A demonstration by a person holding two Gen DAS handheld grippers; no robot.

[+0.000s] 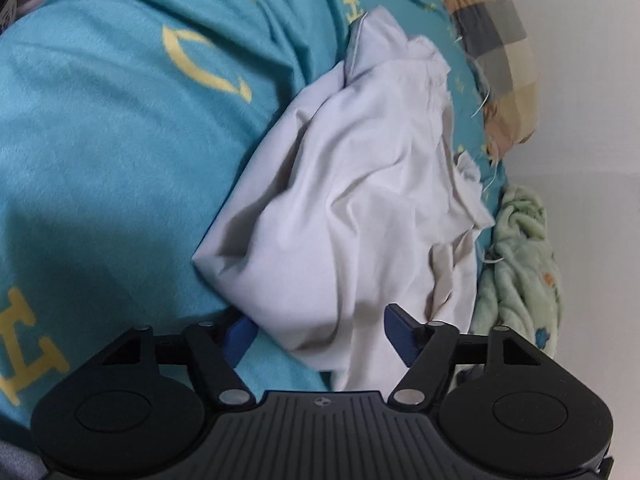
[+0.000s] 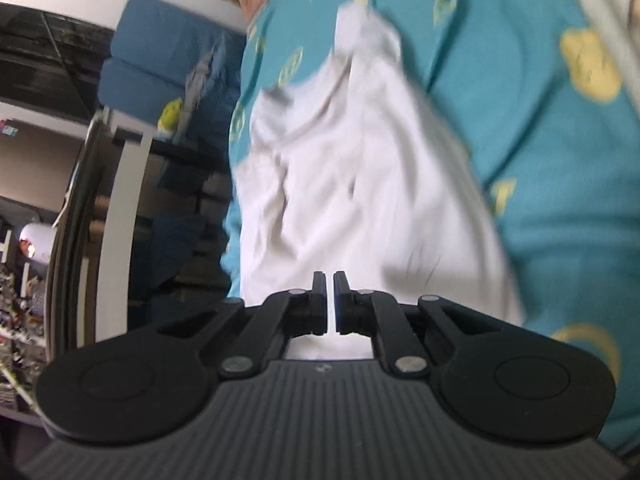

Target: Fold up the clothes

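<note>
I see one teal bedspread [image 1: 120,160] with yellow print under everything, a pale wall beyond it. One crumpled white garment [image 1: 360,200] lies on it. Beside the garment, my left view alone shows a checked pillow [image 1: 496,60] and green blanket [image 1: 520,264]; my right view alone shows shelves [image 2: 36,240]. Left gripper [image 1: 320,332] gapes around the garment's near edge; right gripper [image 2: 330,288] is nearly closed, whether pinching cloth I cannot tell.

teal bedspread [image 1: 120,140], checked pillow [image 1: 496,52], green blanket [image 1: 520,264]
</note>
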